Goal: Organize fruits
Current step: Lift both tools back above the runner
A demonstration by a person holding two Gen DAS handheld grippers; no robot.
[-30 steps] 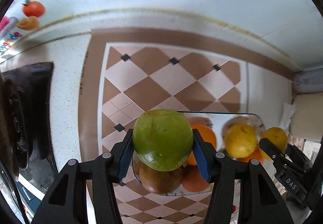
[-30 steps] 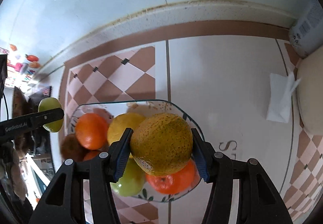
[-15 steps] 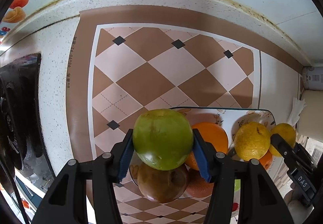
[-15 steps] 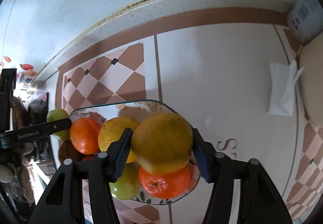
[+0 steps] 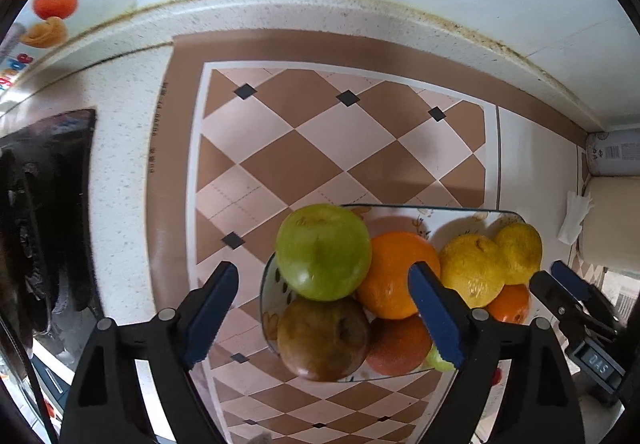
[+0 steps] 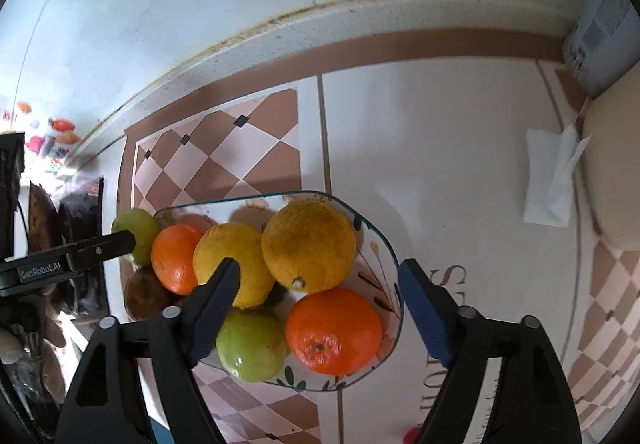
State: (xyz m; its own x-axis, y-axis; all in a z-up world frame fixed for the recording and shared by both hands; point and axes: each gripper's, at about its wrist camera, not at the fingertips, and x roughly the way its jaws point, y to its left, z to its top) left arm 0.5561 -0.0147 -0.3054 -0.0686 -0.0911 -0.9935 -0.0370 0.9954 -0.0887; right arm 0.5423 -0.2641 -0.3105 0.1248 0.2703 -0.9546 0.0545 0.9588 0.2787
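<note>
A glass plate (image 5: 432, 209) (image 6: 390, 256) on the counter holds a pile of fruit. In the left wrist view a green apple (image 5: 323, 252) rests on the pile above a brown pear (image 5: 322, 338), beside an orange (image 5: 400, 274). My left gripper (image 5: 324, 276) is open around the apple, its pads apart from it. In the right wrist view a speckled yellow citrus (image 6: 308, 246) lies on the pile next to a yellow fruit (image 6: 230, 262), above an orange (image 6: 334, 330) and a green apple (image 6: 250, 344). My right gripper (image 6: 316, 280) is open just below the citrus.
The counter has a brown checkered mat (image 5: 320, 148) and backs onto a white wall. A dark stove (image 5: 36, 228) lies at the left. A folded tissue (image 6: 550, 180) and a cream board (image 6: 616, 172) lie at the right, with a can (image 5: 614, 152) in the corner.
Both grippers have opened. The green apple and the speckled yellow citrus have left the jaws and now rest on the fruit pile in the plate.
</note>
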